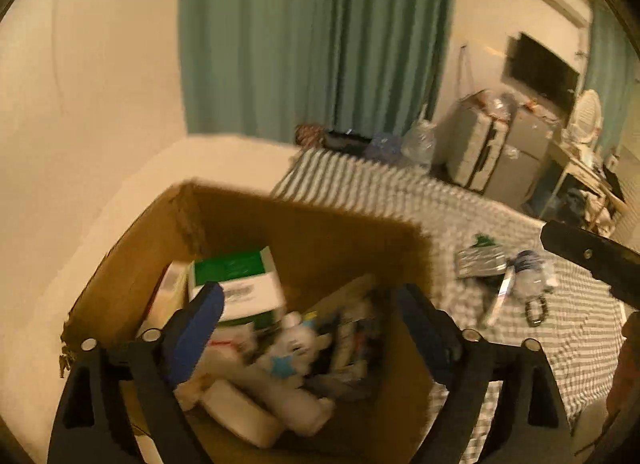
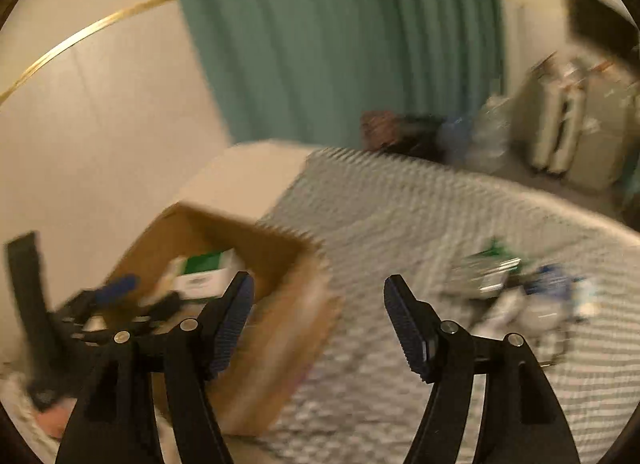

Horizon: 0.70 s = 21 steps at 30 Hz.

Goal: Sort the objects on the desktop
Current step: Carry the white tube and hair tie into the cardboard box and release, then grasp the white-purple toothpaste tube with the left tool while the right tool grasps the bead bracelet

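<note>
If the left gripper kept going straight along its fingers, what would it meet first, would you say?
Most likely the jumble inside the cardboard box: the open left gripper points into it, toward a small white figure. Blur leaves depth uncertain.

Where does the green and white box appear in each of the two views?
Left wrist: the green and white box lies inside the cardboard box, left of centre, behind the left claw's left finger.
Right wrist: the same box shows at lower left, inside the cardboard box.
Shared landmark: the green curtain at the top of both.
</note>
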Tool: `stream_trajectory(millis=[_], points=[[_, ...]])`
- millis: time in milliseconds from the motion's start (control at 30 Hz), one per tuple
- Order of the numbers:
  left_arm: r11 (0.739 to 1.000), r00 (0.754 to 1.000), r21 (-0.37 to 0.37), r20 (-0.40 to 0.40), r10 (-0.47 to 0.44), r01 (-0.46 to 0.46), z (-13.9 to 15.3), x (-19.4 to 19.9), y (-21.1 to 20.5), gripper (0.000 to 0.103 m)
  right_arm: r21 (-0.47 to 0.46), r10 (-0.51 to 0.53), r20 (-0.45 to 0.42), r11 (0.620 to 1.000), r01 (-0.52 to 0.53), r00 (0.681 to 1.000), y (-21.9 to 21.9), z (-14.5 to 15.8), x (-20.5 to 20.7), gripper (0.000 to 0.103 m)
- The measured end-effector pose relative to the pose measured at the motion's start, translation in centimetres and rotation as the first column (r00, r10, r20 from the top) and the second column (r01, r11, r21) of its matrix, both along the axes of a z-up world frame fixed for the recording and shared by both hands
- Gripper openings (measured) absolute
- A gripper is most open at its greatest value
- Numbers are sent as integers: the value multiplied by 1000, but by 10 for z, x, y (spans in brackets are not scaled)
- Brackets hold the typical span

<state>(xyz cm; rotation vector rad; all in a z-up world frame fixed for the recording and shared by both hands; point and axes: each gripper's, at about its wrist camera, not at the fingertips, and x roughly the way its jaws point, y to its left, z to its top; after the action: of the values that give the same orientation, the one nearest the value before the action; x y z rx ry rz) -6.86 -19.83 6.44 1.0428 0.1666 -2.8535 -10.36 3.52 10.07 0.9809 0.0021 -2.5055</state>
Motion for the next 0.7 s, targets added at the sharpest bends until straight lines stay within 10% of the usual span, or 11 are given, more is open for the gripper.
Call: stream_trajectory(millis=[233, 700], points=[[992, 987, -31, -106, -124, 122, 46, 11, 78, 103, 67, -167, -176, 981, 181, 970, 88, 33, 40, 75], [980, 980, -37, -26, -195, 194, -13, -14, 195, 103, 34, -418, -36, 907, 419, 908, 256, -32, 50, 75]])
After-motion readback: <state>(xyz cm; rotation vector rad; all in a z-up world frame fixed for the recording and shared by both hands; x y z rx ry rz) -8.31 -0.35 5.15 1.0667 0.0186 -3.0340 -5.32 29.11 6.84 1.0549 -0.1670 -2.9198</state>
